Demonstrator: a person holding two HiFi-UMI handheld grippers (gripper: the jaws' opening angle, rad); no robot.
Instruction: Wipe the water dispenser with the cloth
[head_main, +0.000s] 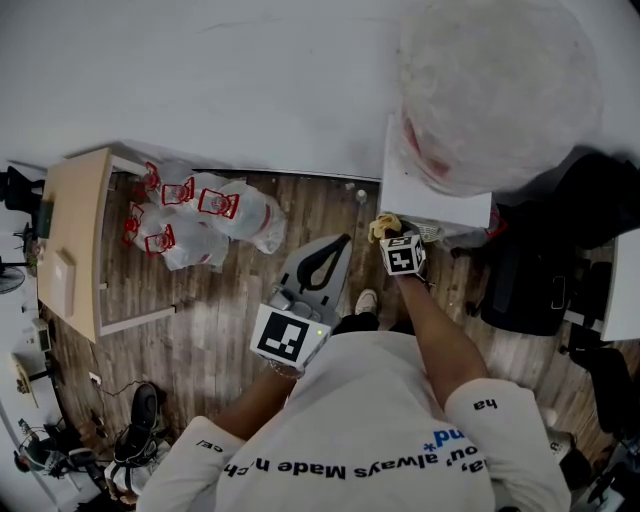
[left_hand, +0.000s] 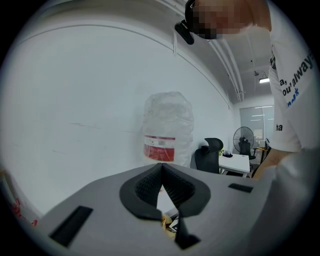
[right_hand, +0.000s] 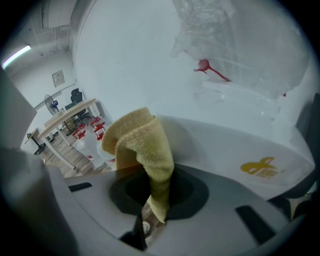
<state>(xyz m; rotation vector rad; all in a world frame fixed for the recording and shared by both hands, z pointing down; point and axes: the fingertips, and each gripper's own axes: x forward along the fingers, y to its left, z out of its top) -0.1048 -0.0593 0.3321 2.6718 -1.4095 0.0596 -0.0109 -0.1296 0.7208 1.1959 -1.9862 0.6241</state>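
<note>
At the wall edge of the wooden floor (head_main: 210, 320) stands the white water dispenser (head_main: 432, 192), topped by a large bottle (head_main: 495, 90) wrapped in clear plastic. The right claw (right_hand: 152, 197) is clamped on a folded yellow cloth (right_hand: 142, 145), which rises out of the jaws in a soft hump. In the head view the cloth sits right at the near left corner of the dispenser's top. From the right gripper view it is held up in front of the white casing, above and to the left of a yellow logo (right_hand: 260, 168). Whether the cloth is actually touching the casing cannot be made out.

The left claw (left_hand: 161, 167) is closed with its ribbed pads meeting at the tips and nothing between them. It is held out over the floor, well to the left of the dispenser, and points toward the wrapped bottle with its red label.

Plastic-wrapped jugs with red handles (head_main: 195, 215) lie on the floor near the wall, further left. A black office chair (head_main: 540, 270) stands to the right of the dispenser.
</note>
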